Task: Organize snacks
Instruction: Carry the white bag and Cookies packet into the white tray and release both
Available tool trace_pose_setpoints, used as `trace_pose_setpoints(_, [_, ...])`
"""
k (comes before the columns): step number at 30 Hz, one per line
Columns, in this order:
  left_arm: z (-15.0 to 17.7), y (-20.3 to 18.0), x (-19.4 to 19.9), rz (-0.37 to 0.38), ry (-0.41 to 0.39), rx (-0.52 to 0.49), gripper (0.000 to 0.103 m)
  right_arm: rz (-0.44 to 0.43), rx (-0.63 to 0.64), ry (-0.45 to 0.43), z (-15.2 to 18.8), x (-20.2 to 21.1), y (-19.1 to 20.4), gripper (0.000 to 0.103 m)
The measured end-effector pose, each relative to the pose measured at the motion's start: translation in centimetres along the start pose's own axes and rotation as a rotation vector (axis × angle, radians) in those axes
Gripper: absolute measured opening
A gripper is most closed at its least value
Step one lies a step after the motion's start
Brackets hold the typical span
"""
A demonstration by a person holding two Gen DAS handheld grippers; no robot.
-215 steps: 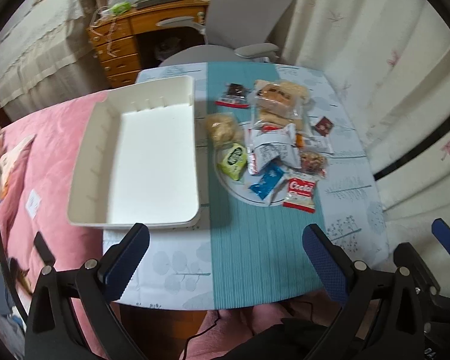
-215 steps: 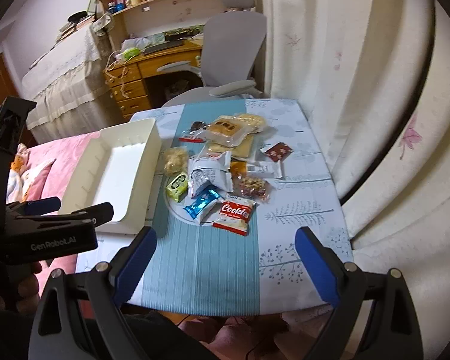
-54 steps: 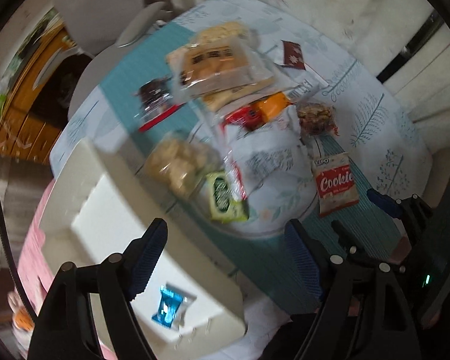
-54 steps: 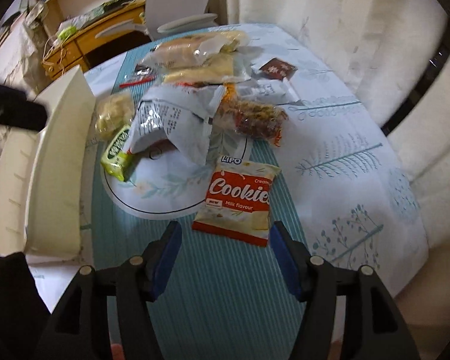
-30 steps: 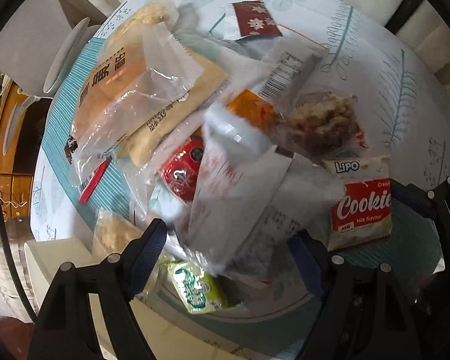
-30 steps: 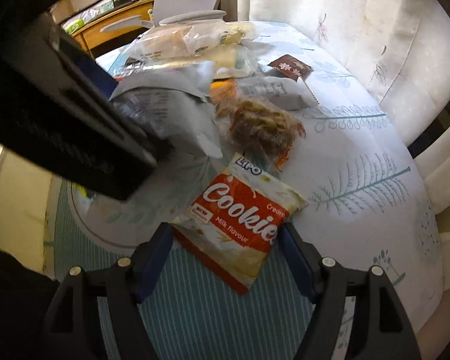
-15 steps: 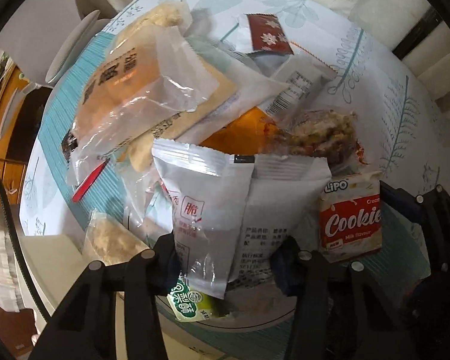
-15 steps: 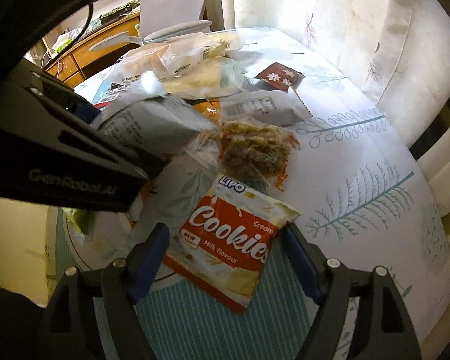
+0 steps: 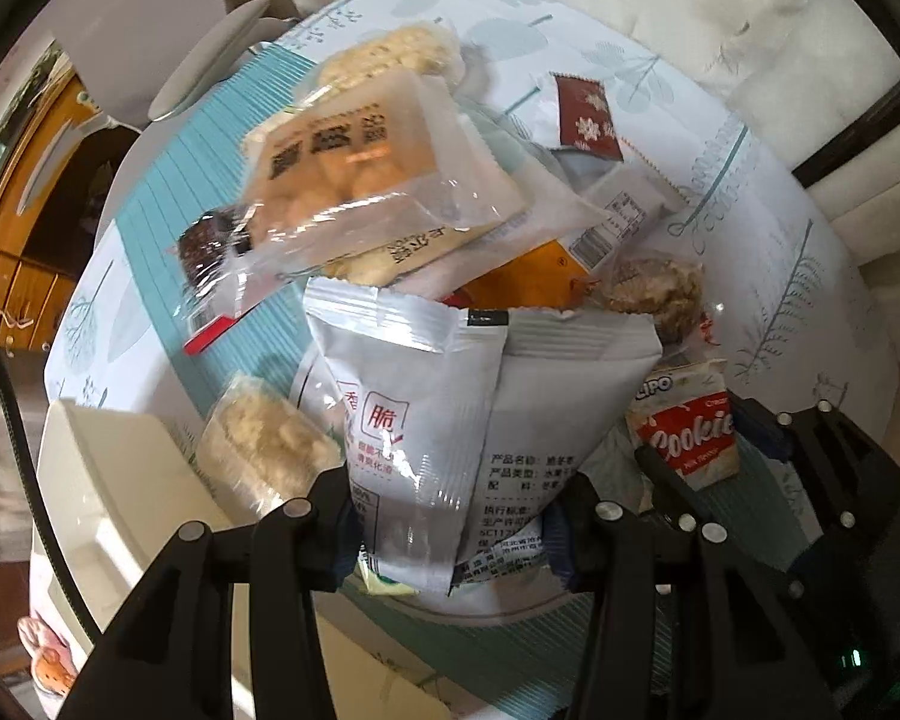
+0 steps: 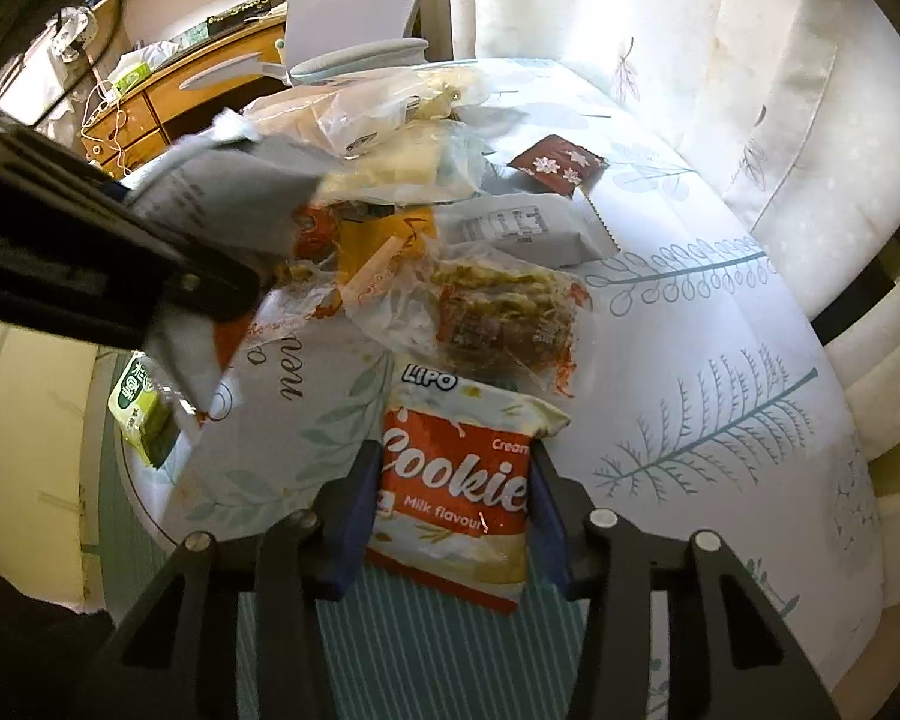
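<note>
My left gripper (image 9: 453, 528) is shut on the lower end of a silver-grey snack packet (image 9: 480, 408) and holds it upright above the snack pile. In the right wrist view the same grey packet (image 10: 228, 204) hangs at the left, off the table. My right gripper (image 10: 453, 498) points down at a red-and-white Cookies packet (image 10: 456, 480) that lies on the tablecloth. Its jaws are closing and both blue pads touch the packet's sides, which look pinched in. The Cookies packet (image 9: 684, 432) also shows at the right of the left wrist view.
A white tray (image 9: 108, 480) stands left of the pile. The pile holds a clear pastry bag (image 9: 360, 162), a red sachet (image 10: 558, 165), a nut-cluster pack (image 10: 504, 312), a green packet (image 10: 141, 402) and a puffed-rice packet (image 9: 264, 444). A grey chair (image 9: 210, 60) stands behind, curtains to the right.
The left jaws closed on the grey packet and lifted it off the pile. The right jaws narrowed onto the Cookies packet, while the right hand stayed in place.
</note>
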State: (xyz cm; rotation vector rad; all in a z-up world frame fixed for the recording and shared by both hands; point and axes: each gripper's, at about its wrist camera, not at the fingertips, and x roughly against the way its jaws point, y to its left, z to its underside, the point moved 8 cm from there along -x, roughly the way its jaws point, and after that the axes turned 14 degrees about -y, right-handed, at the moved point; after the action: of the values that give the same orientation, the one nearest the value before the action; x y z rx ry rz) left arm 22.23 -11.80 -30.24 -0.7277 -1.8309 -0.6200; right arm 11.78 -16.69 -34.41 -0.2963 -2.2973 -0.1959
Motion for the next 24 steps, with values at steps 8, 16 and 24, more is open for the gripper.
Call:
trace_pose_setpoints(8, [0.9, 2.1, 4.4, 0.008, -0.048, 0.094, 0.047, -0.027, -0.094, 0.094, -0.2, 0.0, -0.3, 0.046])
trace_pose_setpoints(16, [3.5, 4.5, 9.6, 0.02, -0.114, 0.202, 0.047, -0.022, -0.154, 0.122, -1.3, 1.7, 0.1, 0.046])
trace_pose_setpoints(24, [7.1, 7.6, 14.7, 0.051, -0.21, 0.285, 0.047, -0.001, -0.162, 0.047, -3.1, 5.3, 2.4, 0.046])
